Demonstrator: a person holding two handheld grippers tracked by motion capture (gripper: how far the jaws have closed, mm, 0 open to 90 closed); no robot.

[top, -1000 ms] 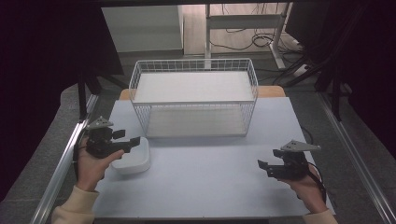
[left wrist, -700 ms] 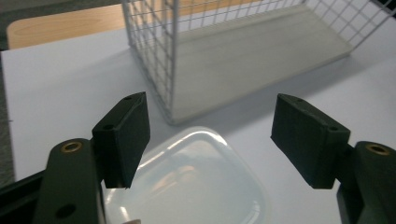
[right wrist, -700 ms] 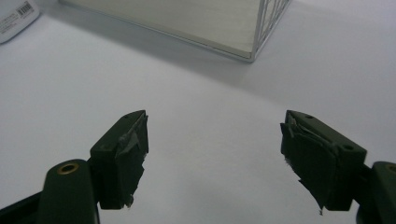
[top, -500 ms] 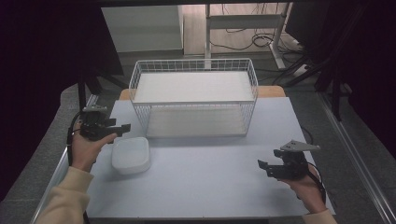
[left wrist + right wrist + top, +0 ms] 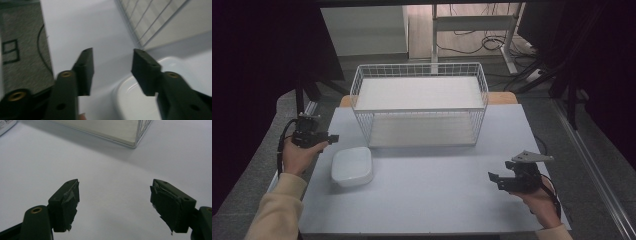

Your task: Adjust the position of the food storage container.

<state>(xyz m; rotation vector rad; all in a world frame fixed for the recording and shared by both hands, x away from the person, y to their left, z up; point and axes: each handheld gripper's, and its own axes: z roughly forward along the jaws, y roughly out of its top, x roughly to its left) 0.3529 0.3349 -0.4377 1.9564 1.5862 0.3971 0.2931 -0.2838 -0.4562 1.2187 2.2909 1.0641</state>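
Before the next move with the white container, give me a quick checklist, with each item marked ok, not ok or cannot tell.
1. White rounded-square plastic container lies flat on the pale grey table, in front of the white wire basket: ok.
2. Left gripper free of load: ok. Its jaws have just been closing, with nothing between them.
3. Left gripper lined up on the container: not ok, it is beside the container's left edge and apart from it.
4. Right gripper open and holding nothing: ok.
5. Basket's top shelf free for placing: ok.
6. Whether the container has anything inside: cannot tell.
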